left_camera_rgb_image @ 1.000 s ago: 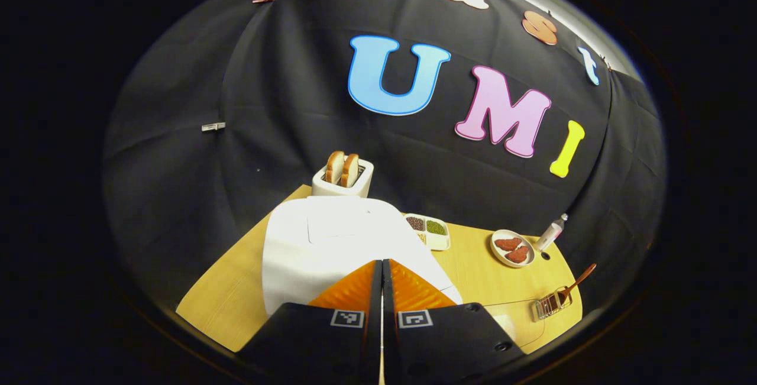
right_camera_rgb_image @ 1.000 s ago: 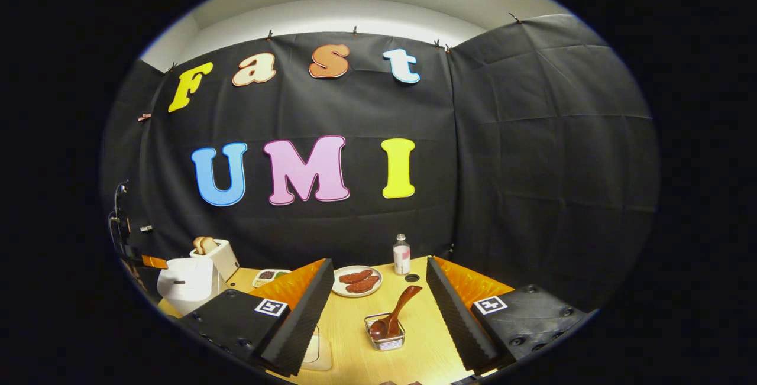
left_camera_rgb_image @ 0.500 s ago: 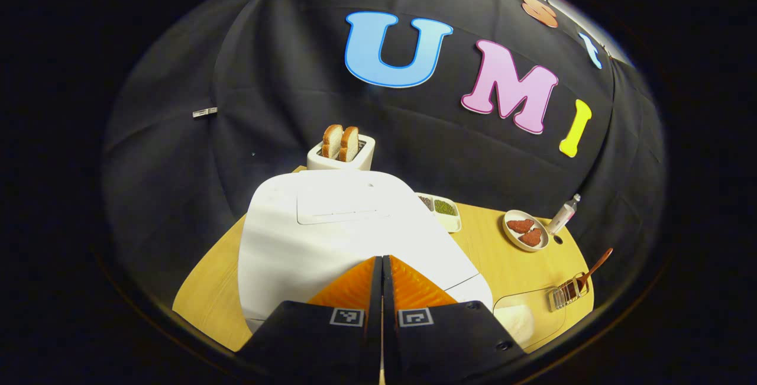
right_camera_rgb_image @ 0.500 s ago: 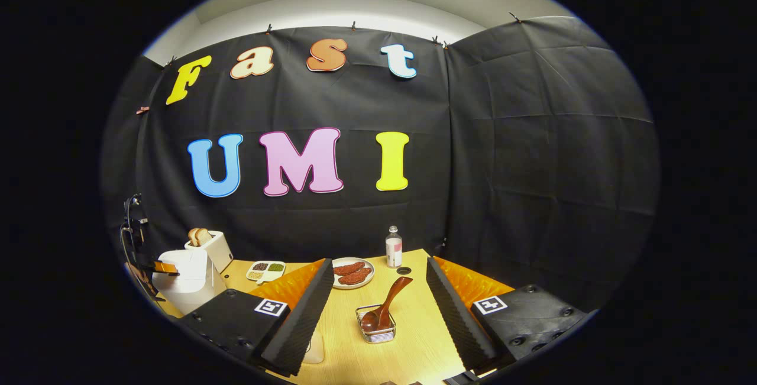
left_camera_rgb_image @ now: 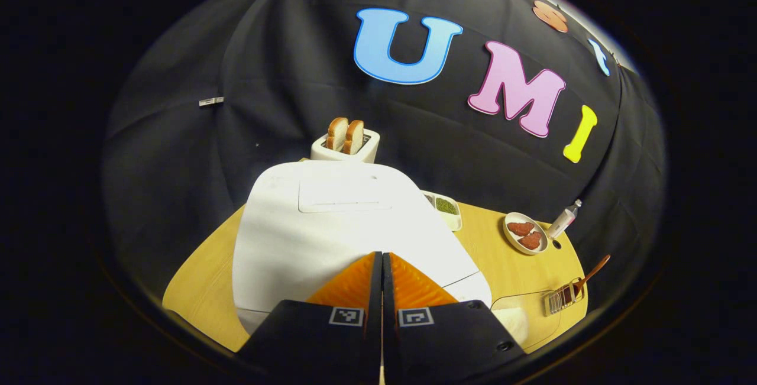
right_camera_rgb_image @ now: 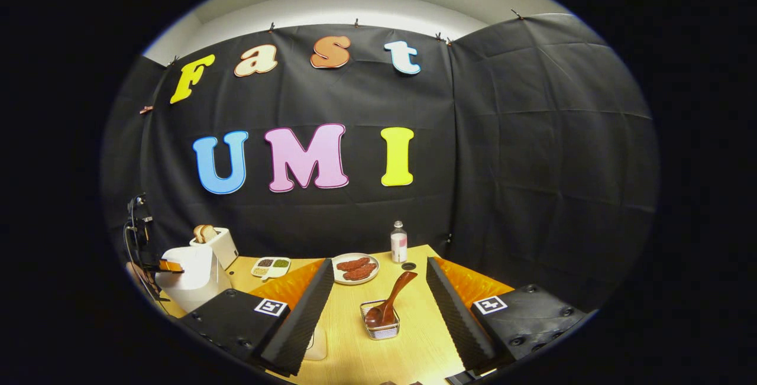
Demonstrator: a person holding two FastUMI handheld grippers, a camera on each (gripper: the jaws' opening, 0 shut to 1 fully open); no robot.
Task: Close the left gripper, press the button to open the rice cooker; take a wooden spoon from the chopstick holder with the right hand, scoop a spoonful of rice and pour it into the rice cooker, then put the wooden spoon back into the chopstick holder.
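The white rice cooker (left_camera_rgb_image: 331, 225) stands with its lid down, just beyond my left gripper (left_camera_rgb_image: 381, 254). That gripper is shut with nothing between its fingers, and its tips rest over the cooker's near top edge, hiding the button. In the right gripper view the cooker (right_camera_rgb_image: 189, 275) sits at the far left with the left gripper (right_camera_rgb_image: 168, 267) at its top. My right gripper (right_camera_rgb_image: 378, 261) is open and holds nothing. Ahead of it, between its fingers, the wooden spoon (right_camera_rgb_image: 390, 302) leans in the wire chopstick holder (right_camera_rgb_image: 381, 329). The spoon (left_camera_rgb_image: 591, 271) and holder (left_camera_rgb_image: 560, 300) lie far right.
A toaster (left_camera_rgb_image: 346, 144) with two bread slices stands behind the cooker. A divided tray of beans (left_camera_rgb_image: 445, 209), a plate of meat (left_camera_rgb_image: 525, 234) and a small bottle (left_camera_rgb_image: 565, 218) line the back of the wooden table (left_camera_rgb_image: 201, 290). A pale rice container (right_camera_rgb_image: 316, 343) sits beside my right gripper's left finger.
My shut left gripper has come closer to the rice cooker, which now looms larger. The right gripper has shifted only slightly and stays open; the spoon has not moved.
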